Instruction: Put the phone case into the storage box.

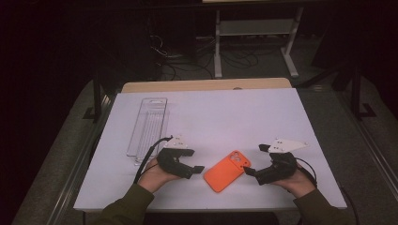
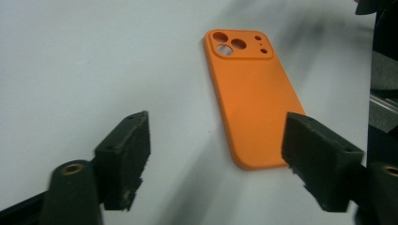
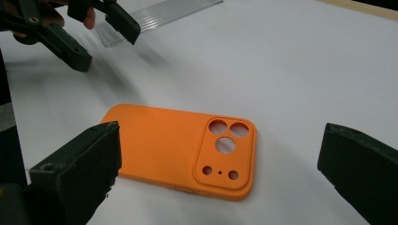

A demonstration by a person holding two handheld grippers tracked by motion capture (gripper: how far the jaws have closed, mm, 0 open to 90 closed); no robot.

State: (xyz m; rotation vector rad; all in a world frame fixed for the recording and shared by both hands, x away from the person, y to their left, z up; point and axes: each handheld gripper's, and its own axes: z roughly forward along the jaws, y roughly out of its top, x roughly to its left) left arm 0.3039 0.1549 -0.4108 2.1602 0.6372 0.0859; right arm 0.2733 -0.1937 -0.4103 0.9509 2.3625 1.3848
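High view: orange phone case (image 1: 227,171) flat on table (camera cutouts up), between left gripper (image 1: 199,168) and right gripper (image 1: 247,171), both wide apart, empty.

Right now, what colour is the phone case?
Orange; the phone case shows best in the right gripper view.

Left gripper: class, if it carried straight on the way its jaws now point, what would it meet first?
Probably the orange phone case, lying flat just ahead of the open left gripper, off toward its right-hand jaw. Nothing else lies between them; the exact depth is hard to judge.
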